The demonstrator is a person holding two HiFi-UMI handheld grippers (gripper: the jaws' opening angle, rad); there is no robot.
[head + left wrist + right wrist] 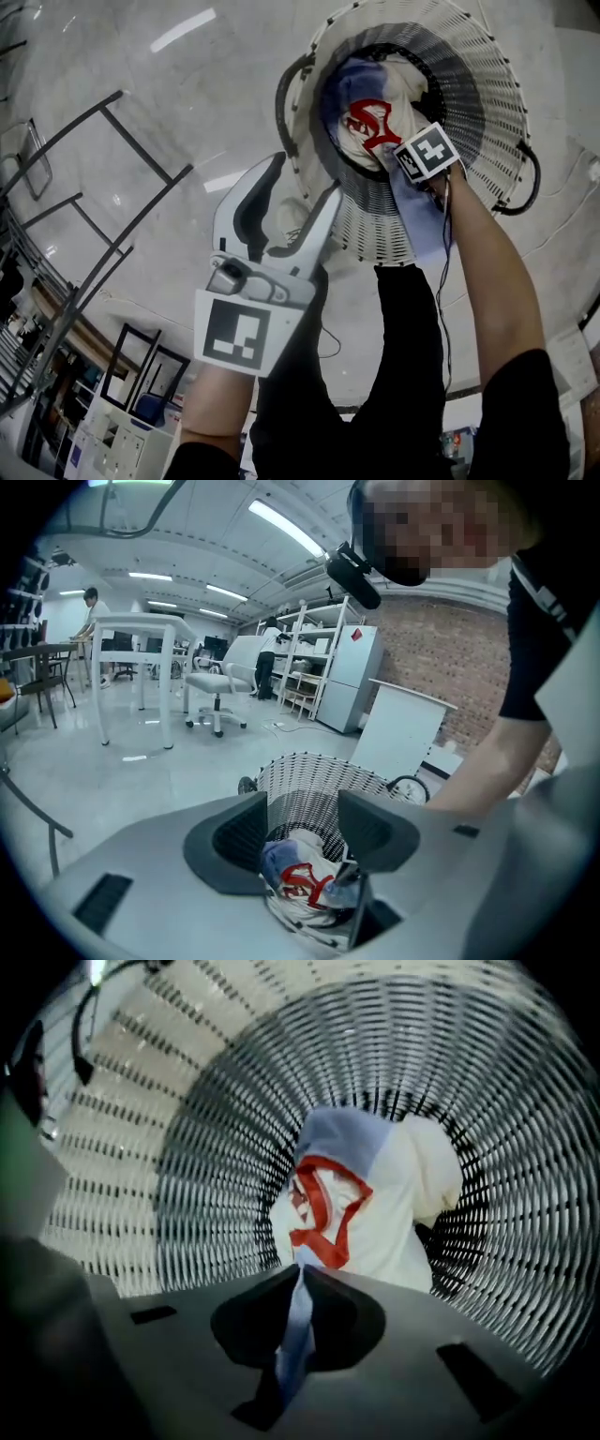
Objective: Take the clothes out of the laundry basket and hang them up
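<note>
Laundry basket (487, 84) holds clothes (375, 122); right gripper (298, 1274) pinching blue cloth (297, 1330); left gripper (305, 178) fingers (246, 206) spread.

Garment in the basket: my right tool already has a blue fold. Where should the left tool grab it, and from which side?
Probably the cream bunch beside the red trim, coming down through the basket's open mouth, since its walls close off every side. That fabric is heaped, clear of the right tool's pinch on the blue fold; the left tool is open.
</note>
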